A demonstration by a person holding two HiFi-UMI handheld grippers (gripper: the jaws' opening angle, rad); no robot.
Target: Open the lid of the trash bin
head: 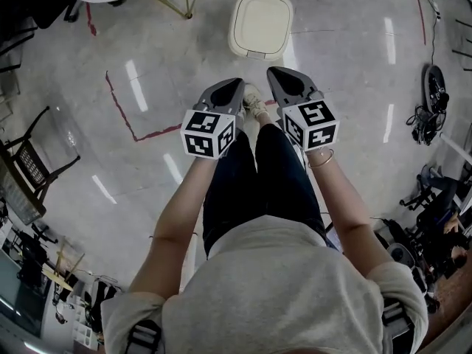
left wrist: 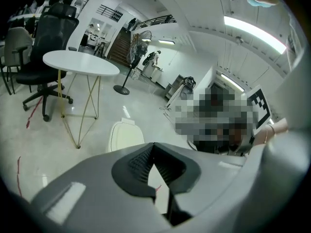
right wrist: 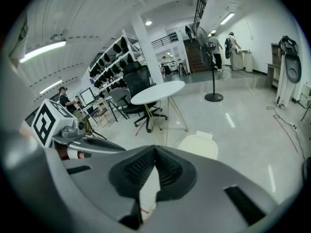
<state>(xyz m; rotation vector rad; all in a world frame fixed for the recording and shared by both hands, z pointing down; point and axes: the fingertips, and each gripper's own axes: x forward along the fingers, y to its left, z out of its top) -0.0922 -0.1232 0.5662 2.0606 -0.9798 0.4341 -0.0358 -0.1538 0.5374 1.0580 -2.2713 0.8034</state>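
On the floor [head: 147, 65], the trash bin [head: 257, 49] is seen ahead of both tools and well apart from them, its lid [head: 259, 21] lying flat and shut. The left tool [head: 236, 85] and right tool [head: 273, 74] are held closed on nothing. Nothing is judged done yet; approach and lifting remain.

Bright strip lights [left wrist: 252, 33], floor [head: 151, 94] glare, edges seemingly warped

A white round table [left wrist: 80, 62] is standing on thin gold legs beside a black office chair [left wrist: 60, 33], while red tape [head: 122, 105] is running across the glossy floor [head: 346, 65].
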